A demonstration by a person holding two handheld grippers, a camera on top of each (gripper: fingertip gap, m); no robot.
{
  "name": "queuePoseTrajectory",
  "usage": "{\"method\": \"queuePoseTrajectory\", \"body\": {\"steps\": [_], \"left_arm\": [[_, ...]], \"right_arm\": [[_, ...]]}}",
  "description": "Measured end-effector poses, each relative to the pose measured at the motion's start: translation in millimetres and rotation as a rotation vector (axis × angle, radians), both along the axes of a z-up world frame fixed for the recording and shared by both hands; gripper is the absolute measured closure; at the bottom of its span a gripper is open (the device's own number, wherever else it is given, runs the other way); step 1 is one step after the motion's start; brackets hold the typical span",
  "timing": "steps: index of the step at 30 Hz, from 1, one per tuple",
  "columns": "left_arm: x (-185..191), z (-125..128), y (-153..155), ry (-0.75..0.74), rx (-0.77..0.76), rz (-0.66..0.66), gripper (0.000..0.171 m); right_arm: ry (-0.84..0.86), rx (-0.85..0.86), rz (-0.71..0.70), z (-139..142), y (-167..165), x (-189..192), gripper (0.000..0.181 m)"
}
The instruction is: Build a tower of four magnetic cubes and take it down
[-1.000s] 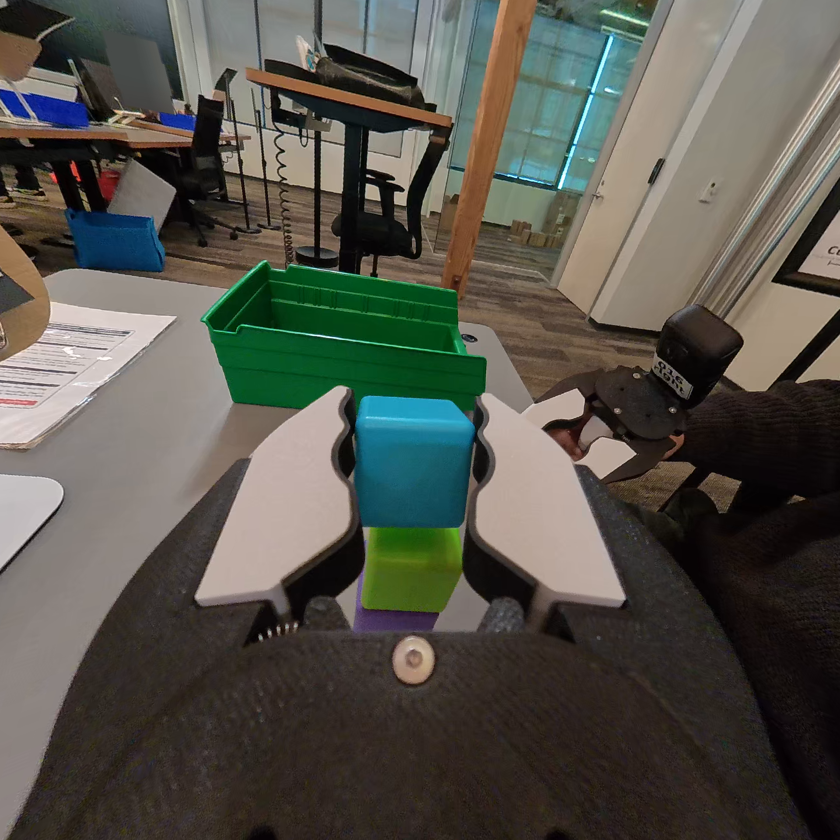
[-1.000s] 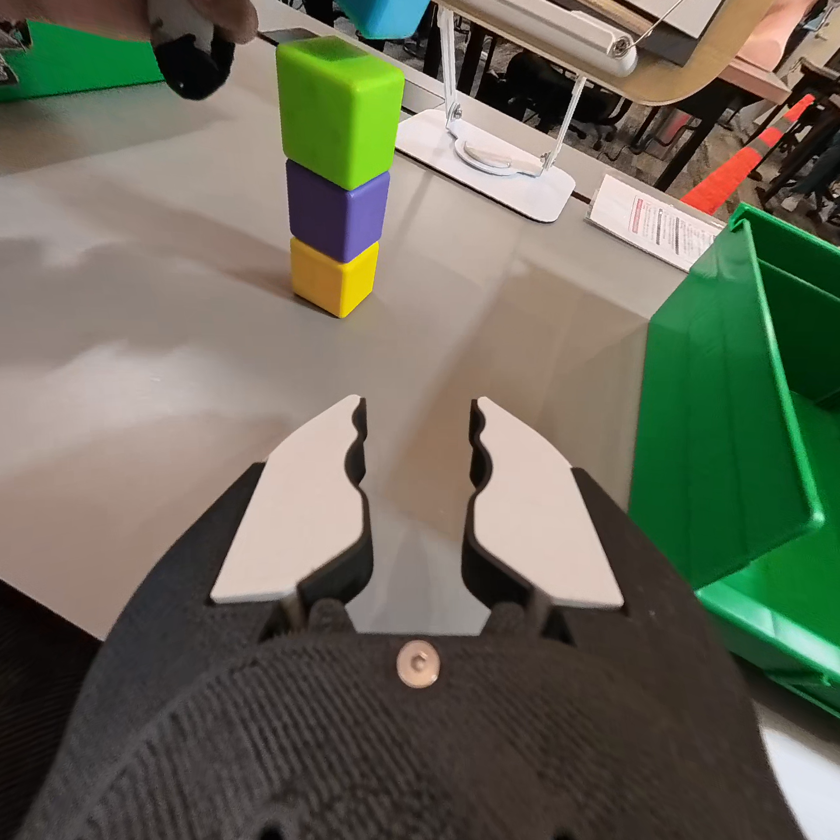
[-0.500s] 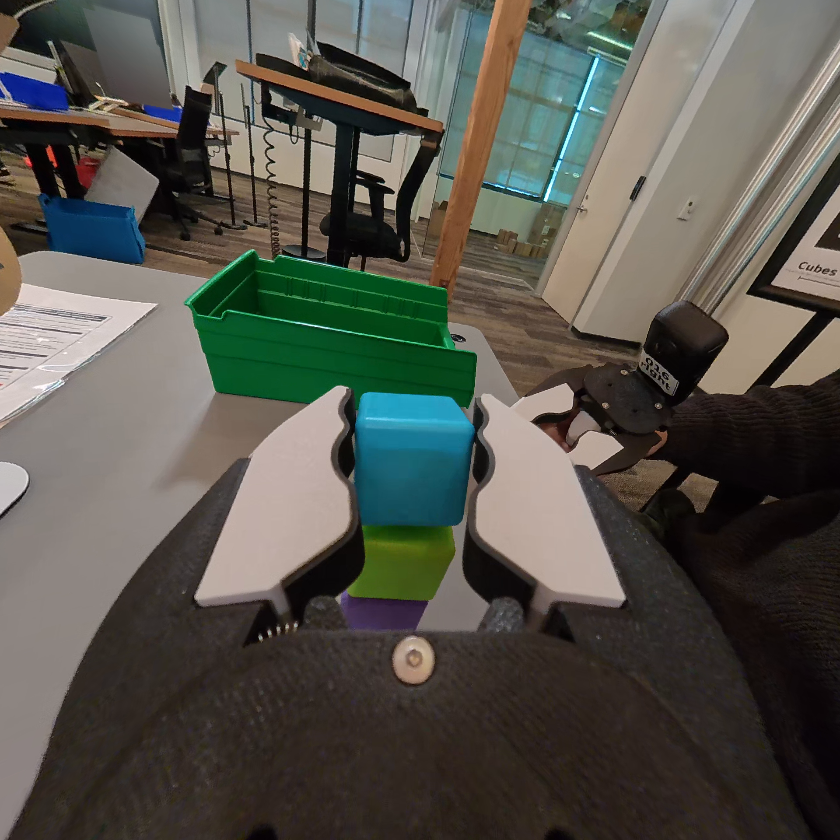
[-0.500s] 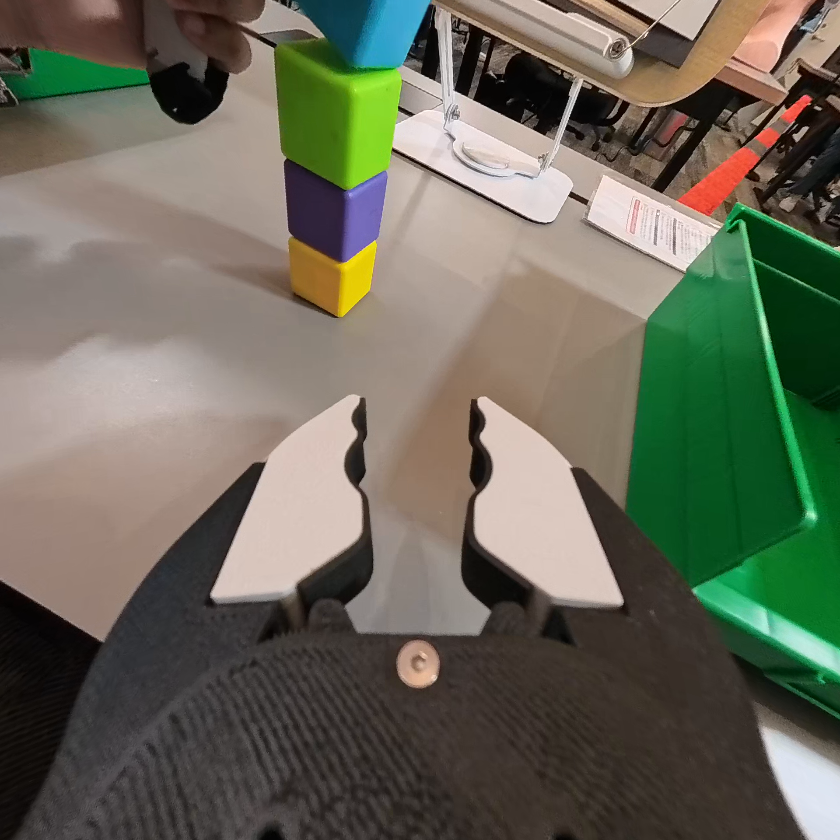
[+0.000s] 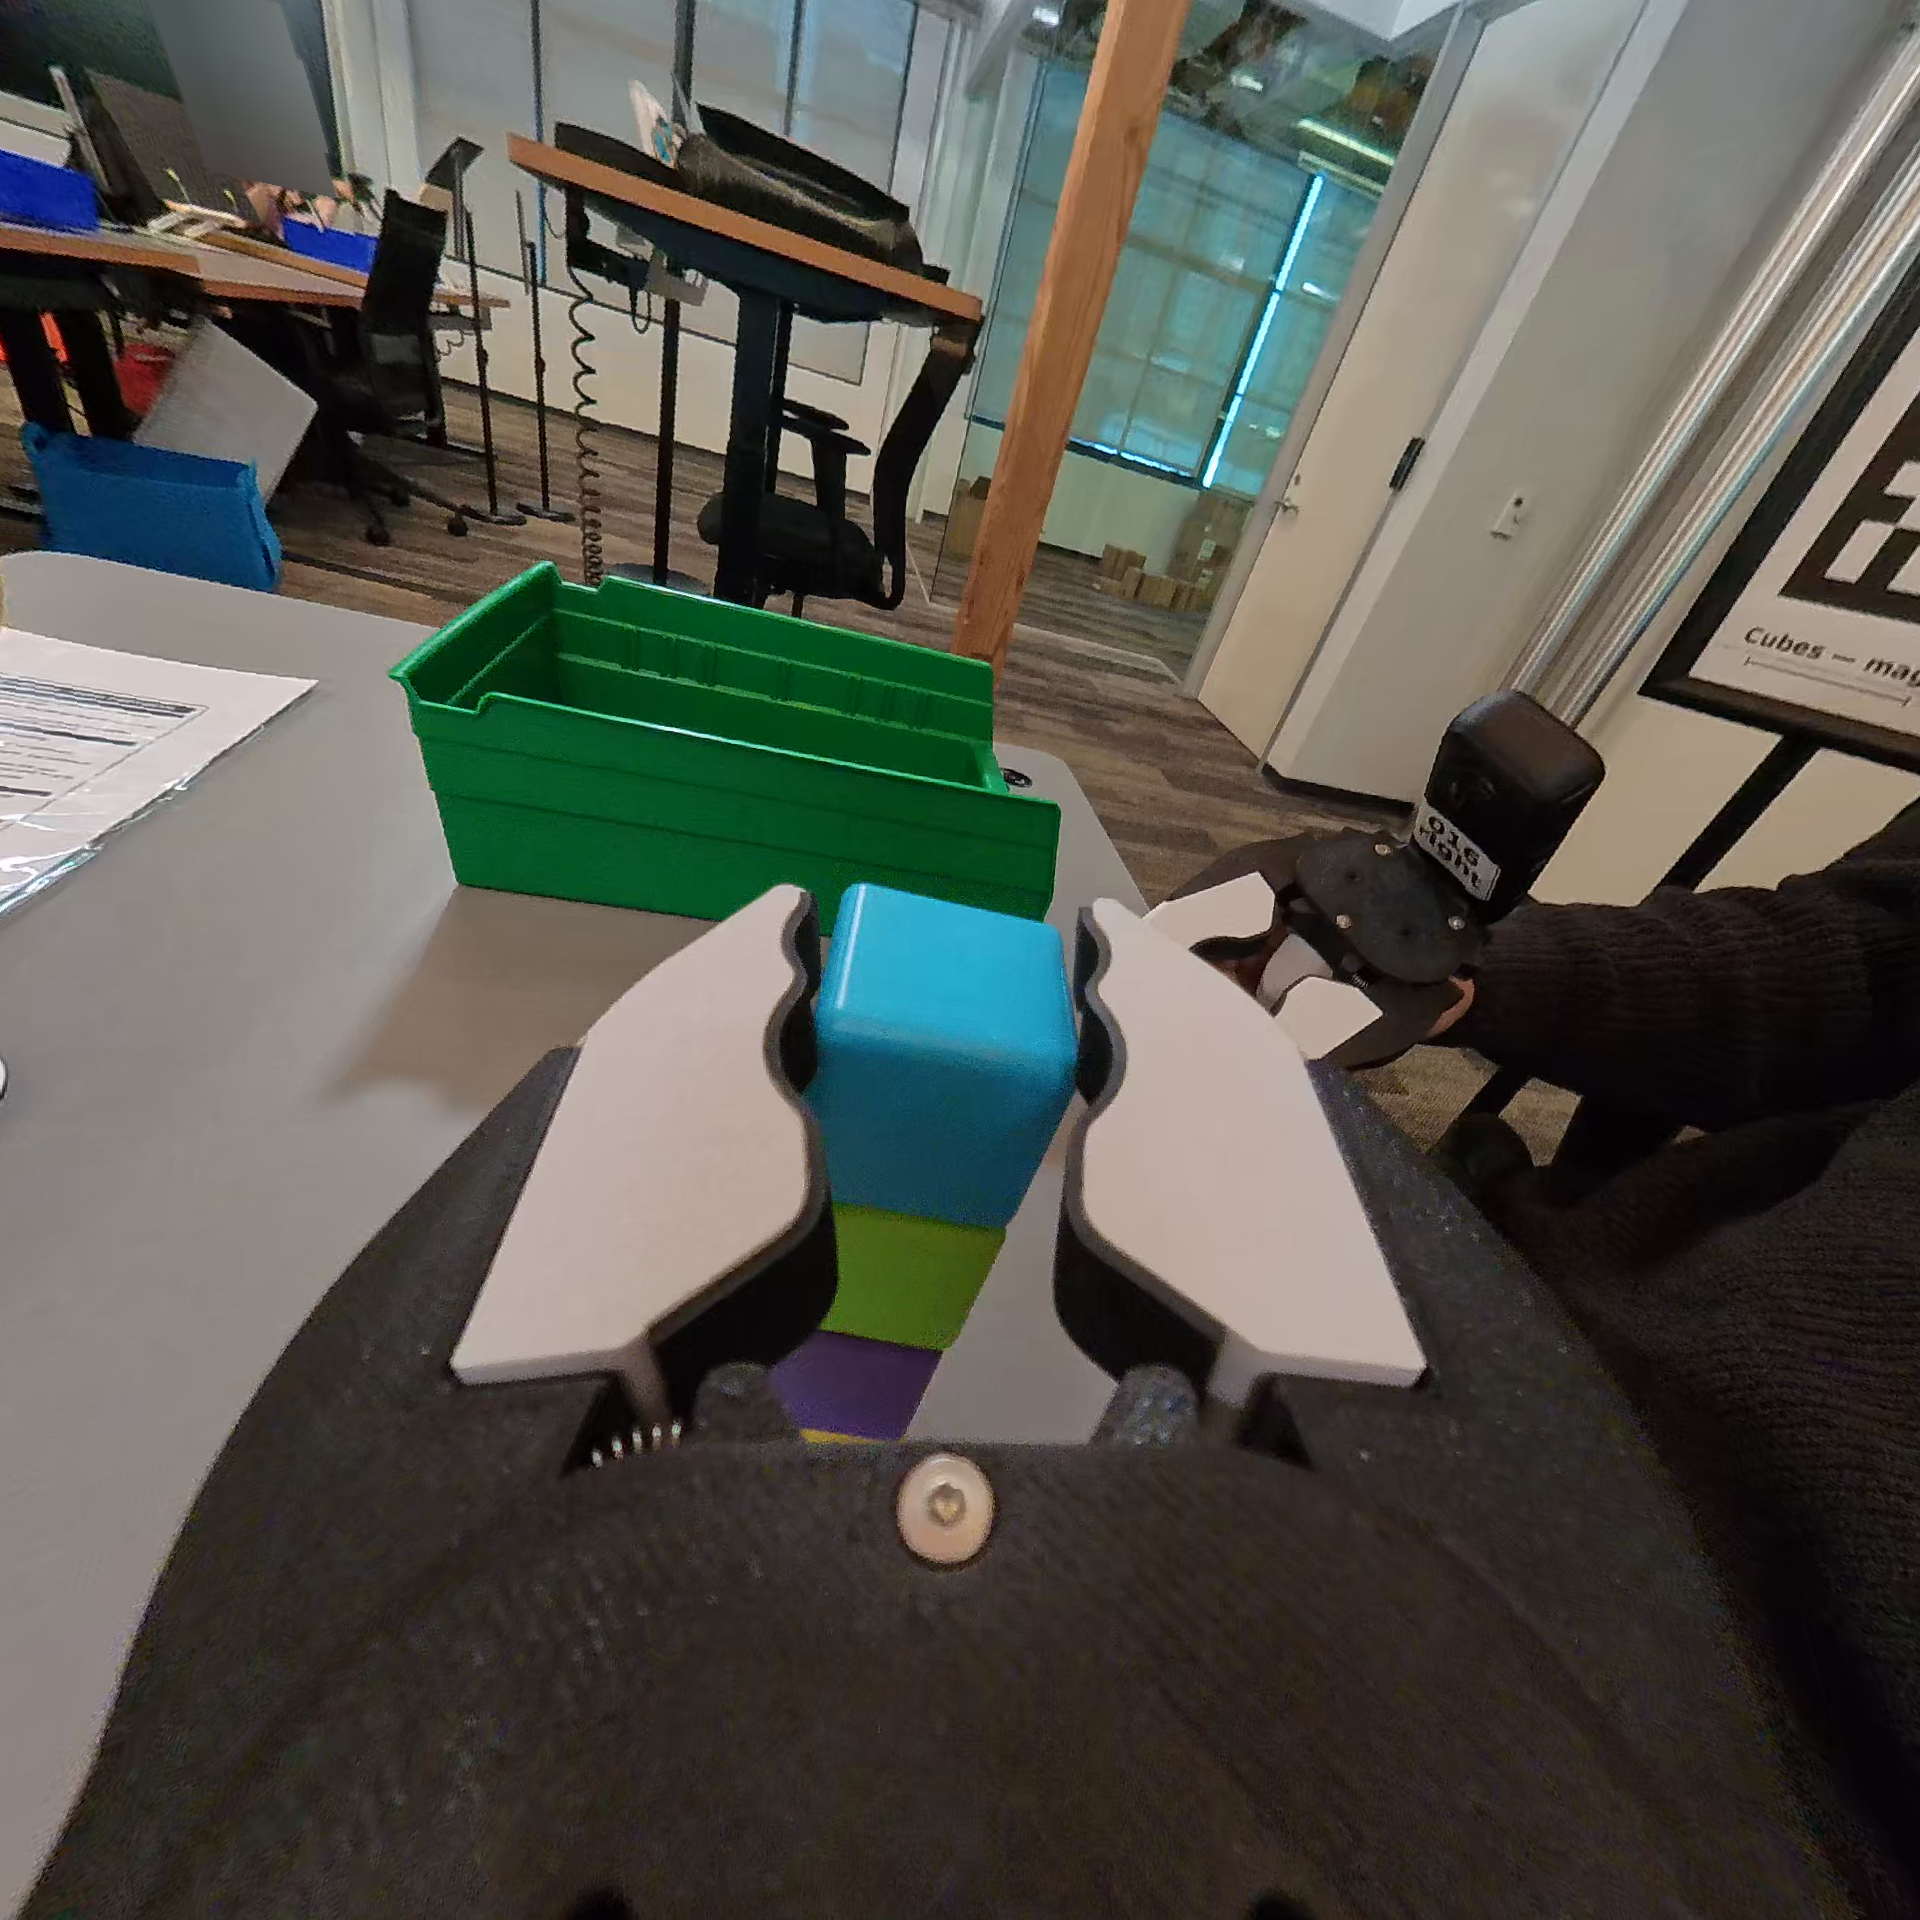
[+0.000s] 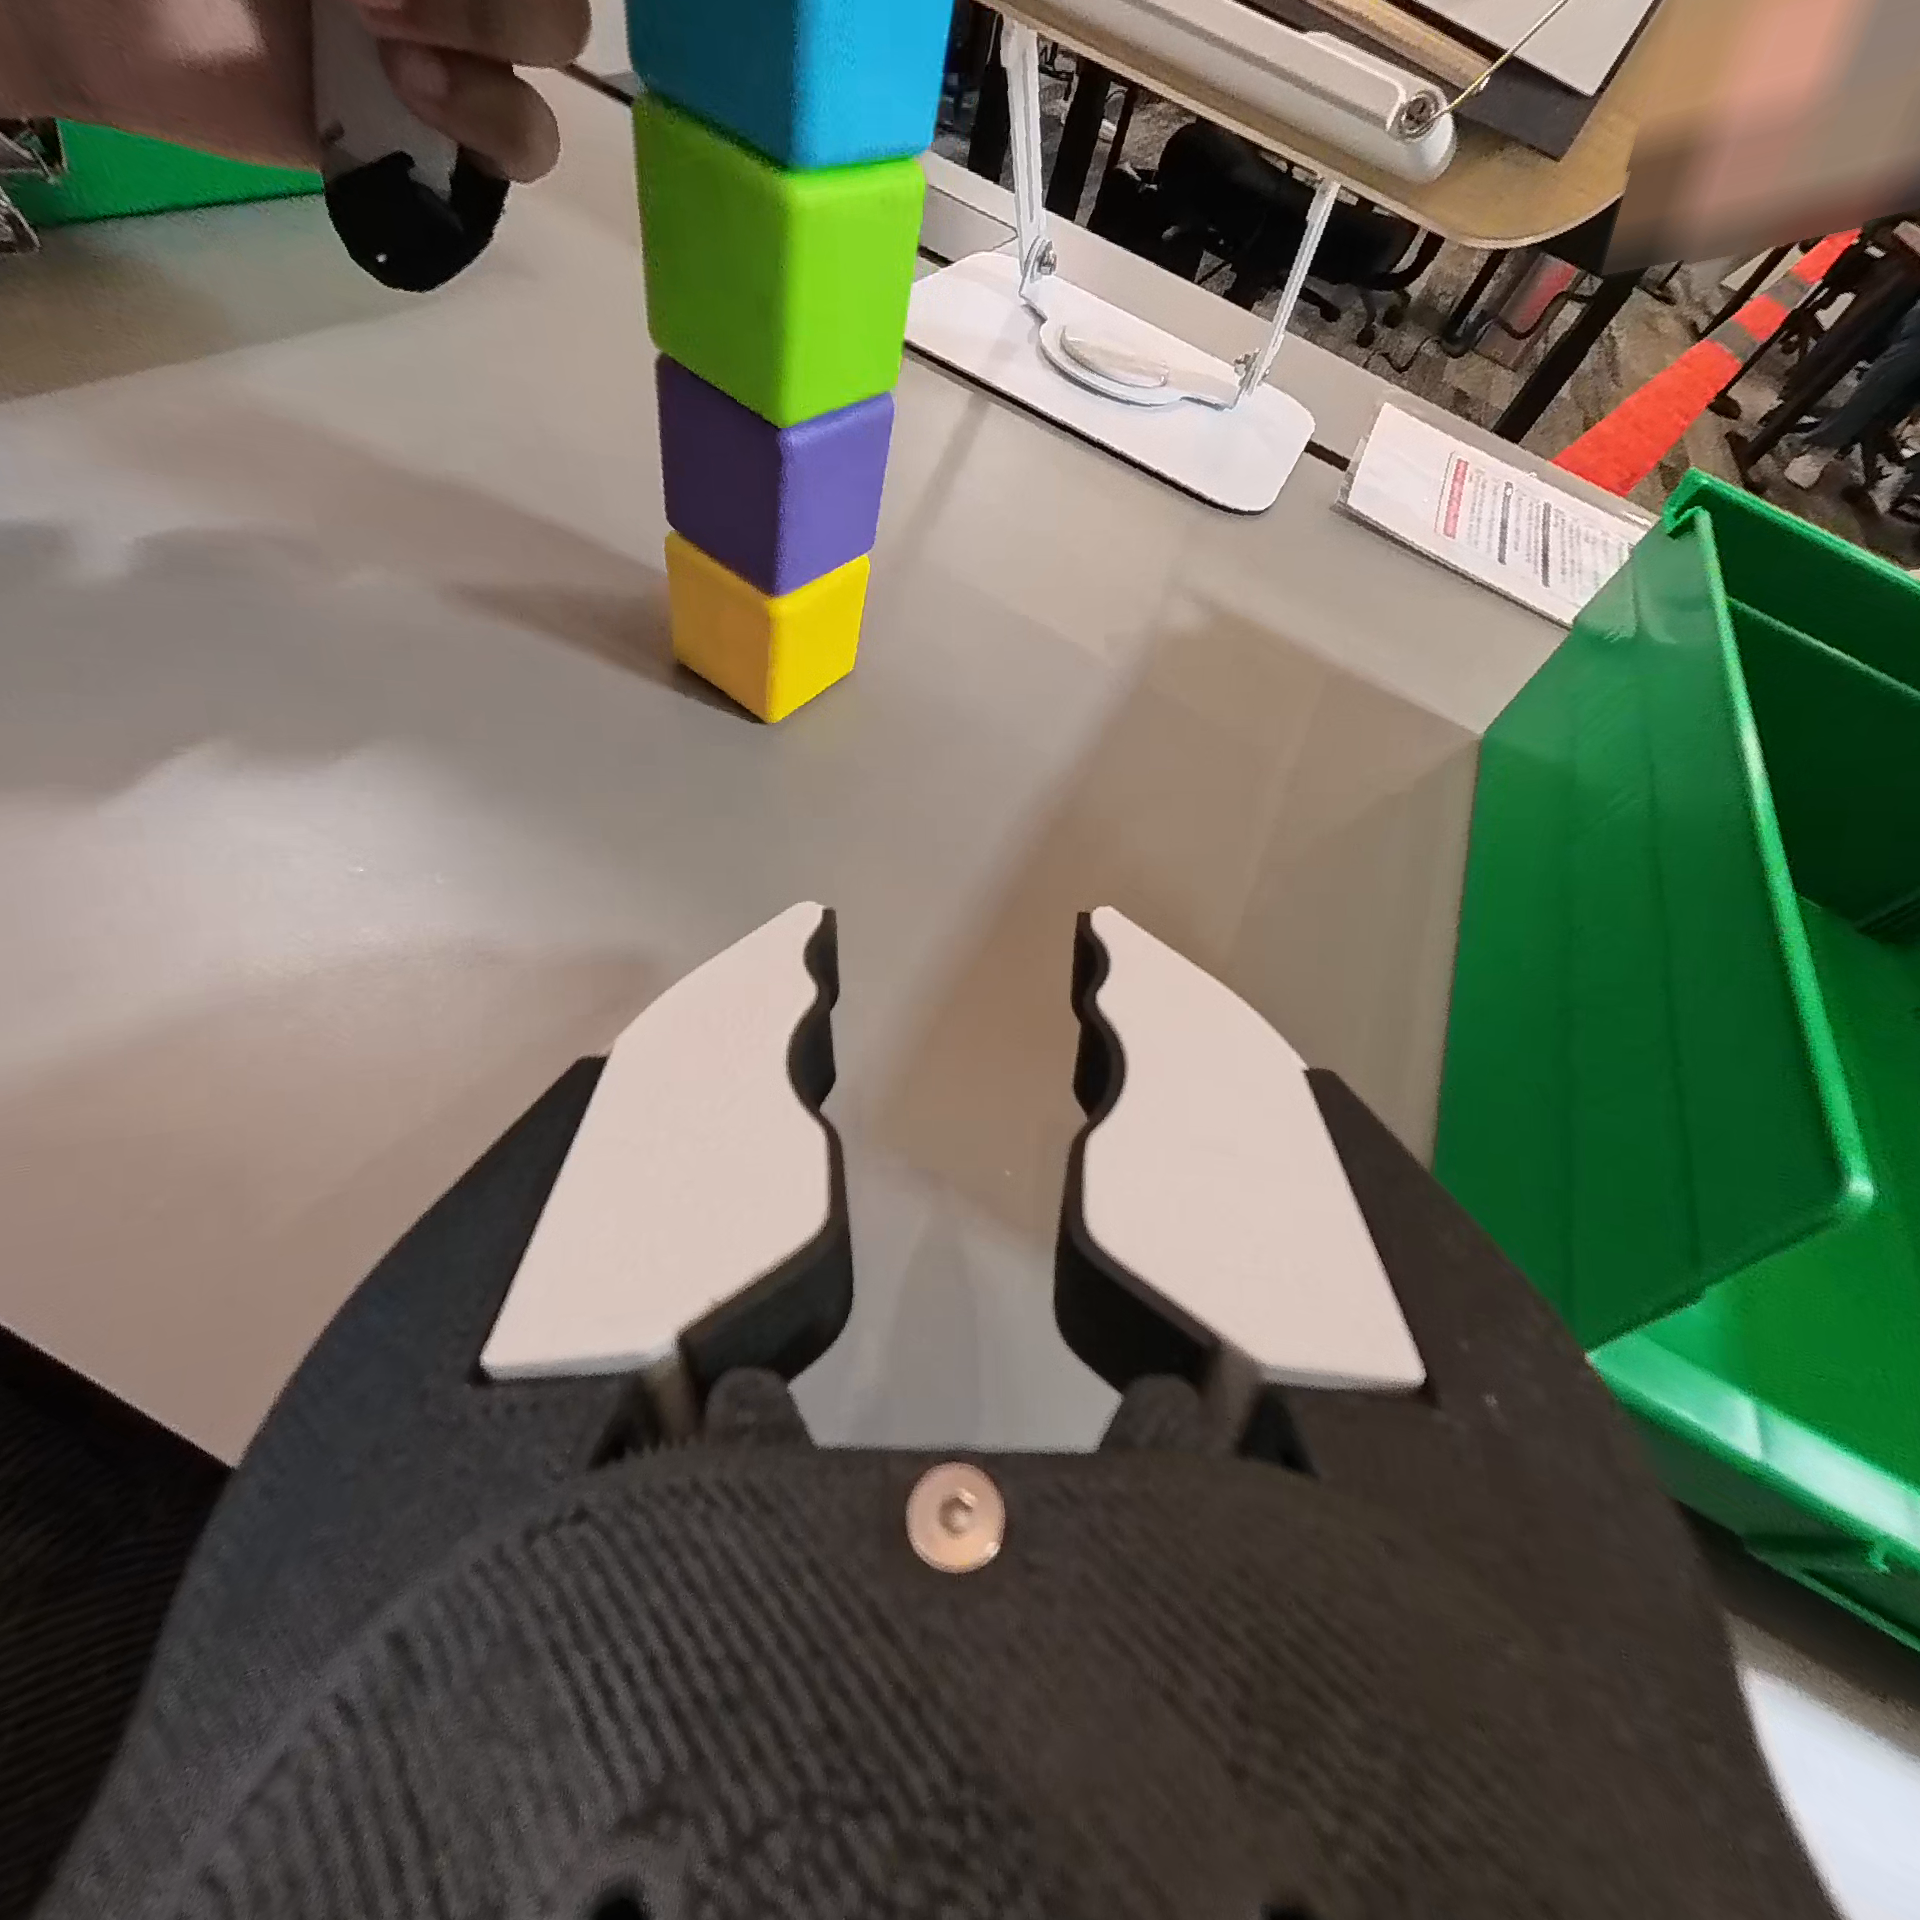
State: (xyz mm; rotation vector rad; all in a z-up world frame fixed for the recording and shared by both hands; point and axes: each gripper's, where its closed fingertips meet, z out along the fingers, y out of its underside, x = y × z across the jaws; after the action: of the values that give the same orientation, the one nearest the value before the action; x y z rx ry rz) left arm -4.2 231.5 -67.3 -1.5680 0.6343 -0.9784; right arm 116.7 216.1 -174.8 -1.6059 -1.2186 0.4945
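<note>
The left hand-held gripper grips a blue cube atop an upright cube stack; the right hand-held gripper gapes empty.

green bin, printed sheet, white stand

Matt plastic cubes, glossy green plastic bin, smooth table.

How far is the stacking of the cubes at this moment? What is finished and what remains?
Done: the yellow cube, purple cube and lime cube stand stacked on the grey table. In hand: the left gripper holds the blue cube, which appears to sit on the lime one. Left: letting go of it. The right gripper is open and empty, beside the green bin.
</note>
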Motion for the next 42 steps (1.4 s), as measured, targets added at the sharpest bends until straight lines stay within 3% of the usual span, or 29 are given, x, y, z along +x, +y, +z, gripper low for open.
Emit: {"method": "queuePoseTrajectory", "body": {"steps": [9,14,22,25,30,33,38,42], "left_arm": [[-1.1,1.0,-4.4,-0.017,-0.003,-0.011,0.097],[-3.3,-5.3,-7.4,0.005,-0.005,-0.002,0.091],[-15.1,-23.9,-7.9,0.07,0.014,0.113,0.073],[-15.1,-33.4,-9.1,0.068,-0.003,0.13,0.073],[-23.3,-50.4,3.2,0.106,-0.011,0.264,0.075],[-14.6,-52.7,2.0,0.072,-0.033,0.224,0.079],[-2.9,-77.4,-3.0,0.182,-0.058,0.181,0.082],[1.4,-75.1,-5.7,0.174,-0.054,0.156,0.09]], "right_arm": [[0.003,-0.002,0.002,0.7,0.4,-0.5,0.137],[0.007,-0.004,0.008,1.2,0.5,-2.7,0.137],[0.055,-0.056,0.052,5.1,-2.7,-14.8,0.135],[0.088,-0.095,0.073,7.6,-3.6,-20.5,0.134],[0.125,-0.146,0.096,9.6,-4.7,-28.7,0.134],[0.121,-0.152,0.106,8.3,-5.8,-32.7,0.134],[0.111,-0.145,0.111,7.4,-7.4,-34.5,0.134],[0.108,-0.147,0.103,6.5,-5.6,-32.9,0.134]]}}
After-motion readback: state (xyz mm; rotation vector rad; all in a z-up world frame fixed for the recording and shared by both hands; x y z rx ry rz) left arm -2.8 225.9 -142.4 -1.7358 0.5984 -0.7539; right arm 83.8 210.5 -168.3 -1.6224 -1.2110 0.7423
